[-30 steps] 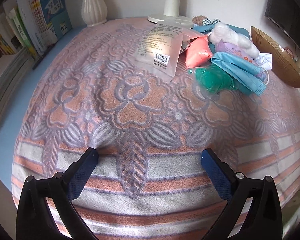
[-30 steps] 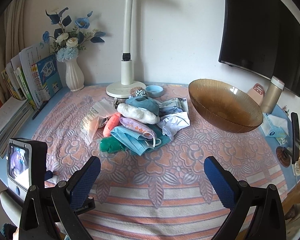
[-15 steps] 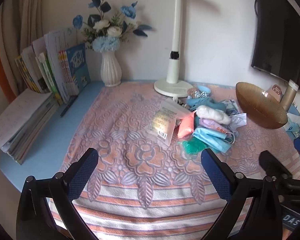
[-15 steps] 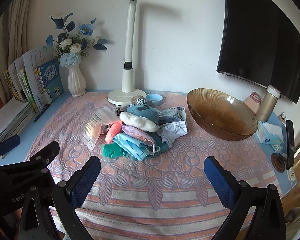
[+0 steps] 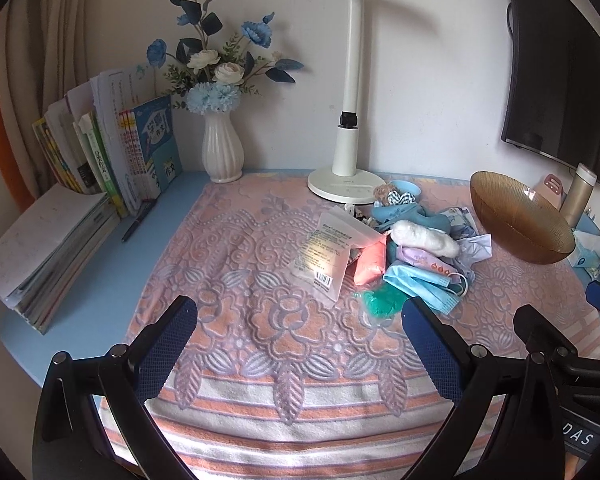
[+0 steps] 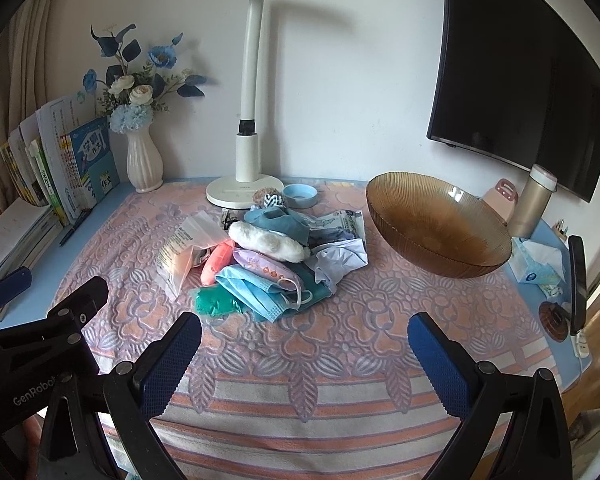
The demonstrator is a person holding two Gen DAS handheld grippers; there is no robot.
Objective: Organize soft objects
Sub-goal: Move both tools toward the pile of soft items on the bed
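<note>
Two claws hang above the near edge of the desk, and neither holds anything. At far left, a row of upright books (image 5: 112, 152) leans against the wall over a flat stack of papers, with a white ribbed vase of blue and cream flowers (image 5: 221, 148) just beside them. The left claw (image 5: 296, 320) has its blue-padded fingers spread wide apart over the pink and lilac floral towel (image 5: 240, 272) that covers the desk. Behind it stands a white desk lamp (image 6: 246, 184) on a round base. Near the middle of the towel lies the heap of soft objects (image 6: 276, 256): a clear plastic packet with a barcode (image 5: 328, 256) at its left edge, touching a coral-pink pouch (image 6: 217, 261); a green crumpled piece (image 6: 216, 302) at the near side; light blue face masks (image 6: 260, 292); and a white fluffy roll (image 6: 266, 242) on top. The right claw (image 6: 304, 336) is likewise spread open, short of the heap. To the right of the heap, apart from it, rests a ribbed amber glass bowl (image 6: 436, 220), tilted. A dark wall screen (image 6: 520, 64) hangs beyond it.
</note>
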